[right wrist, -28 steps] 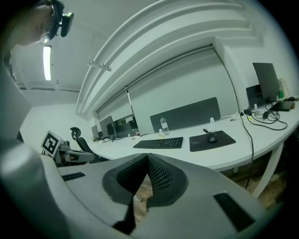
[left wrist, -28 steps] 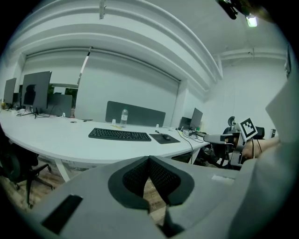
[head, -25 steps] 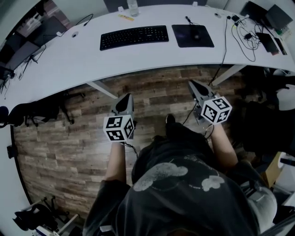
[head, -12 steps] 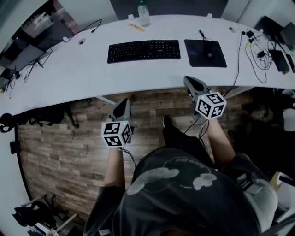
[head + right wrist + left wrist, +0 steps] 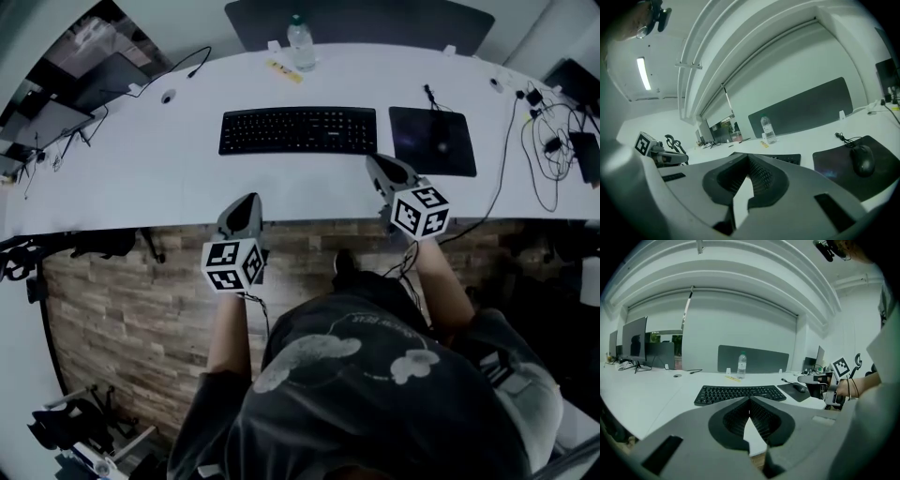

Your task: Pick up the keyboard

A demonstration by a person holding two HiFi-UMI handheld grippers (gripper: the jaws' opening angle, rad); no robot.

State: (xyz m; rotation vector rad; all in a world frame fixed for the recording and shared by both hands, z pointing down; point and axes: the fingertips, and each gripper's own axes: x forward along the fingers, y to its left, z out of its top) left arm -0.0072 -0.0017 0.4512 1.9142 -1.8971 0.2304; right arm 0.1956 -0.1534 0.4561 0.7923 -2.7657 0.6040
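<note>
A black keyboard [image 5: 298, 129] lies flat on the white desk [image 5: 141, 169], towards the back middle; it also shows as the keyboard [image 5: 738, 393] ahead of the left jaws and the keyboard [image 5: 787, 159] partly hidden behind the right jaws. My left gripper [image 5: 247, 203] is shut and empty at the desk's near edge, short of the keyboard's left half. My right gripper [image 5: 377, 164] is shut and empty over the desk edge, just near the keyboard's right end.
A dark mouse pad [image 5: 433, 141] with a mouse [image 5: 862, 160] lies right of the keyboard. A water bottle [image 5: 300, 44] stands behind it by a dark panel. Cables [image 5: 553, 141] crowd the desk's right end. Wood floor [image 5: 122, 300] lies below the near edge.
Both grippers have moved forward from over the floor to the desk's near edge, closer to the keyboard. Their jaws stayed shut.
</note>
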